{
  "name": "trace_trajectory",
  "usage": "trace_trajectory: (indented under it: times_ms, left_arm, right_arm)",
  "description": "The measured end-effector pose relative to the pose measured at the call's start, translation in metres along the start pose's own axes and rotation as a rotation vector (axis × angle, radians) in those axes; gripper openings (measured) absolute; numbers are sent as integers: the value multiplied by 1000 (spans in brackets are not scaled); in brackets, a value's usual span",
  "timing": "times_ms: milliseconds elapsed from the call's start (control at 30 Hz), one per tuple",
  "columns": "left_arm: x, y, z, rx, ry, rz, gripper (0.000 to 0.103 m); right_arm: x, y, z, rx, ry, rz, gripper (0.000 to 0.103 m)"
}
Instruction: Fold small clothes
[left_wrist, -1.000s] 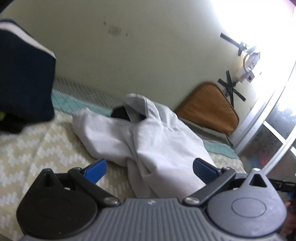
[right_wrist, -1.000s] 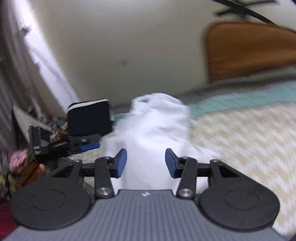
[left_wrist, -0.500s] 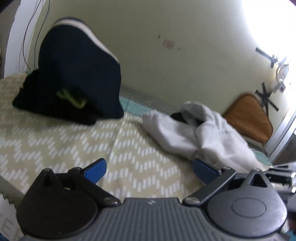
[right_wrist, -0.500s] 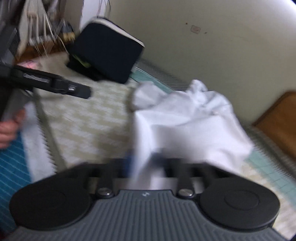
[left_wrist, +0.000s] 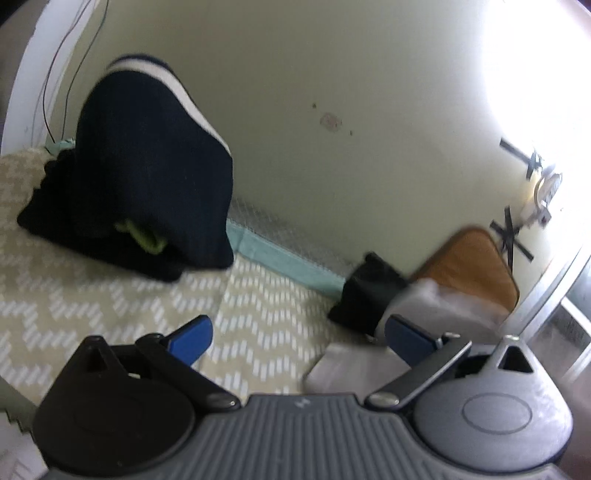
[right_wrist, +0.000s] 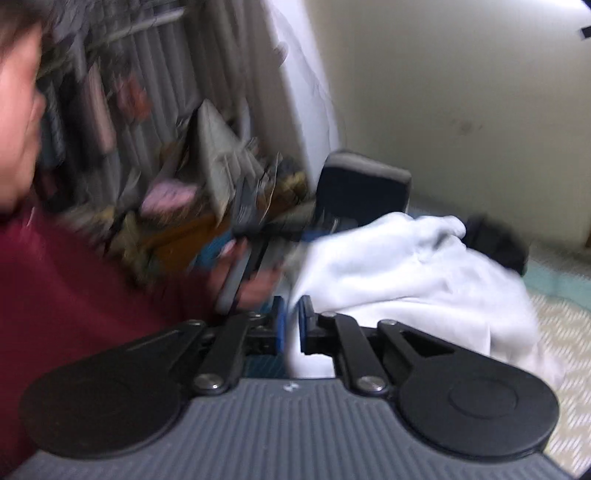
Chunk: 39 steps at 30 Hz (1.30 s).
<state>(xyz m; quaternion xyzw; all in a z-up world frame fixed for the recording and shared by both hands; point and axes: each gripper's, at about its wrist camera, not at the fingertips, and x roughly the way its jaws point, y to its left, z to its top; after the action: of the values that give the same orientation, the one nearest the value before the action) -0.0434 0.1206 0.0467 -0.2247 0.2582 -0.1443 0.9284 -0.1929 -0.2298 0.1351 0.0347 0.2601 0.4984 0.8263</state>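
One white fleece hoodie (right_wrist: 406, 266) is now pinched by the right hand-held gripper (right_wrist: 291, 325), whose jaws have just closed, and raised off the zigzag-patterned bed cover (left_wrist: 110, 295); the left hand-held gripper (left_wrist: 295, 332) is held open, empty, so spreading can begin.

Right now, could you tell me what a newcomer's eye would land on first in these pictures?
The white garment, bunched and pinched in the right gripper, fills the middle of the right wrist view. In the left wrist view, a dark navy pile sits against the wall, beyond the open, empty left gripper.
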Motion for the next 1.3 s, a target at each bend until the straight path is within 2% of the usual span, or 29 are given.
trace_trajectory:
  times_ms: [67,133,200,333,400,467,533,567,600,633,667,733,833,933,1000,1067,1133,1200,1267,1300]
  left_arm:
    - [0,-2,7,-3,-5,-9,103]
    - [5,-8,14,6,-2,-19,103]
    - [12,-19,19,28,11,-34,103]
    - [38,-44,23,61,101,-87,103]
    - [60,-56,18,94,160,-68,103]
    - [88,-63,11,126,230,-15,103]
    - [113,-66,2,140,309,33,91]
    - [123,-66,-3,134,348,52,66]
    - [126,-64,-5,126,365,61,49]
    - [123,-66,-5,135,339,79,37]
    - [118,-67,-3,148,323,91,15]
    - [98,-62,5,129,273,104,14]
    - [49,-52,18,121,158,135,13]
    - [-24,-35,21,126,25,205,13]
    - [-66,-20,14,119,11,209,16]
    - [-94,-6,2,94,40,234,20]
    - [-115,2,-6,71,52,275,28]
    - [-134,5,-3,62,24,290,46]
    - [-146,1,5,67,-54,285,61]
    - [-147,-3,9,75,-79,278,65]
  right_arm:
    - [-7,-7,-10,36,-27,-56,21]
    - [-29,-25,-15,114,-114,-104,39]
    - [-48,-43,-24,185,-197,-197,47]
    - [-58,-68,-44,314,-234,-358,48]
    - [-60,-77,-52,368,-223,-417,48]
    - [-55,-82,-61,392,-211,-456,49]
    - [-51,-88,-71,425,-198,-472,52]
    - [-48,-91,-74,437,-190,-478,52]
    - [-45,-92,-74,441,-183,-482,52]
    - [-41,-94,-75,441,-176,-489,52]
    - [-37,-95,-75,439,-171,-494,52]
    - [-30,-108,-70,430,-159,-497,52]
    - [-13,-120,-58,425,-153,-489,52]
    - [7,-126,-45,396,-153,-438,52]
    - [24,-124,-38,362,-143,-398,52]
    - [38,-122,-34,317,-124,-374,52]
    - [48,-121,-30,285,-100,-383,52]
    - [51,-128,-27,273,-79,-398,53]
    - [49,-136,-24,276,-68,-444,58]
    - [49,-140,-24,271,-58,-489,66]
